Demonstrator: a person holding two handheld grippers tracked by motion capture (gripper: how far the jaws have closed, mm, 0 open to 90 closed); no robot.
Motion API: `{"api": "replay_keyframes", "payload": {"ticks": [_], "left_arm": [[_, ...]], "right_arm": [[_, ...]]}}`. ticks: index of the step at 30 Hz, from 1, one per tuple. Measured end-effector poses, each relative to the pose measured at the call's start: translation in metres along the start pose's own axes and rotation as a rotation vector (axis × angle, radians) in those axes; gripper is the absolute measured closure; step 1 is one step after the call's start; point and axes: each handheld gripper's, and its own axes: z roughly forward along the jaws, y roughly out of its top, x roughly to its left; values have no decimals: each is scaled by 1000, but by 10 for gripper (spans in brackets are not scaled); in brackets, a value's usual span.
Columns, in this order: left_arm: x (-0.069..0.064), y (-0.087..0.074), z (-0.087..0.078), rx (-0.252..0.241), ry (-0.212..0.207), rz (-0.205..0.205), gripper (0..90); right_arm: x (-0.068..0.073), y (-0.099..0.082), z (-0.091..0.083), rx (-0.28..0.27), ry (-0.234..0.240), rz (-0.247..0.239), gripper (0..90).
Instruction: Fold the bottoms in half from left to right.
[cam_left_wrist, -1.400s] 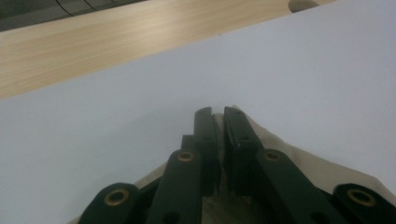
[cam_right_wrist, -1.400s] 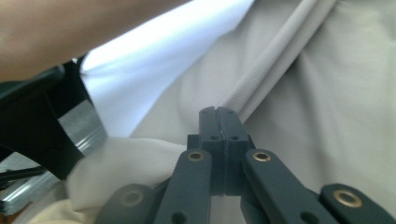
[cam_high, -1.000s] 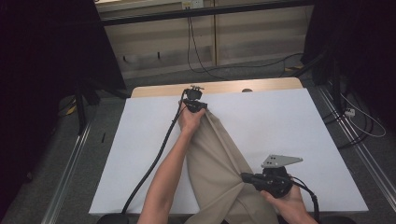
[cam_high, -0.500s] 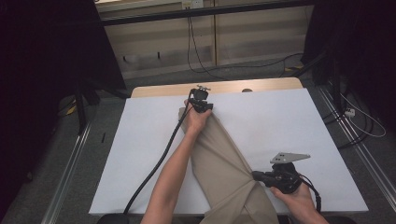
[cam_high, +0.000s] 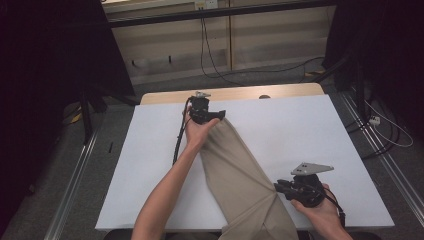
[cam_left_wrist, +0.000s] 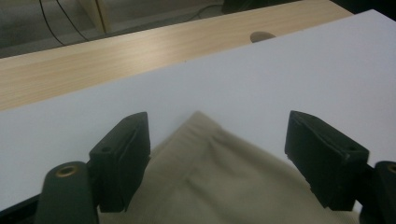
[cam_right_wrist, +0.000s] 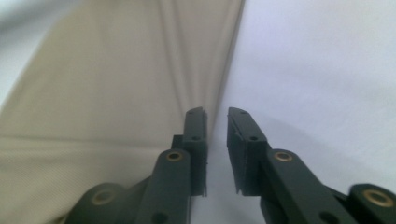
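You're handling a long beige woven cloth (cam_high: 240, 175), matt, with a fine ribbed weave and soft creases. It lies on a smooth matt white sheet (cam_high: 300, 125) over a pale wooden tabletop (cam_left_wrist: 116, 51) with visible grain. Your black matt plastic left gripper (cam_left_wrist: 217, 154) has brass-coloured metal pivot bushings.

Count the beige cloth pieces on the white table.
1: a long beige cloth lies diagonally across the white table, from the far middle to the near edge; further layers may be hidden.
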Motion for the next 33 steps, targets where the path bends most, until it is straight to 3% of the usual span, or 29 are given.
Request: {"api": "replay_keyframes", "payload": {"ticks": [1,2,3,4,5,6,7,8,9,10,11,12,13,14,17,19,20,21,22,28,30,33], "left_arm": [[-1,-4,-8,2,-2,16,218],[-4,-14,-22,-6,-22,19,209],[-4,-14,-22,-6,-22,19,207],[-7,-26,-36,-2,-36,23,207],[-7,-26,-36,-2,-36,23,207],[-11,-38,-50,7,-26,41,206],[-11,-38,-50,7,-26,41,206],[-12,-45,-60,38,-39,68,206],[-14,-49,-65,43,-48,62,206],[-20,-60,-79,57,-57,76,205],[-20,-60,-79,57,-57,76,200],[-26,-71,-93,65,-95,81,196],[-26,-71,-93,65,-95,81,196],[-33,-85,-107,78,-128,86,197],[-42,-98,-118,107,-151,105,196],[-53,-111,-129,128,-178,115,196],[-63,-123,-138,149,-218,148,197],[-63,-123,-138,149,-218,148,197],[-72,-135,-144,153,-239,157,200],[-92,-149,-140,210,-302,188,219],[-103,-155,-131,226,-260,241,219],[-107,-155,-130,215,-234,259,185]], "right_arm": [[1,2,-3,-22,12,0,750],[8,6,-5,-52,60,-29,738],[8,6,-5,-52,60,-29,738],[21,8,-2,-37,130,-81,728],[21,8,-2,-37,130,-81,728],[36,6,6,-5,174,-130,711],[36,6,6,-5,174,-130,711],[53,4,16,40,216,-188,676],[53,4,16,40,216,-188,676],[64,3,23,66,257,-214,658],[64,3,23,66,257,-214,658],[76,4,29,79,288,-241,636],[76,4,29,79,288,-241,636],[85,4,32,82,305,-265,610],[90,3,33,90,319,-283,602],[91,-2,33,108,291,-285,608],[87,-9,30,97,280,-288,648],[87,-9,30,97,280,-288,648],[83,-14,23,95,269,-263,693],[74,-26,6,76,241,-215,724],[69,-34,-4,72,211,-201,727],[64,-38,-9,92,169,-192,731]]}}
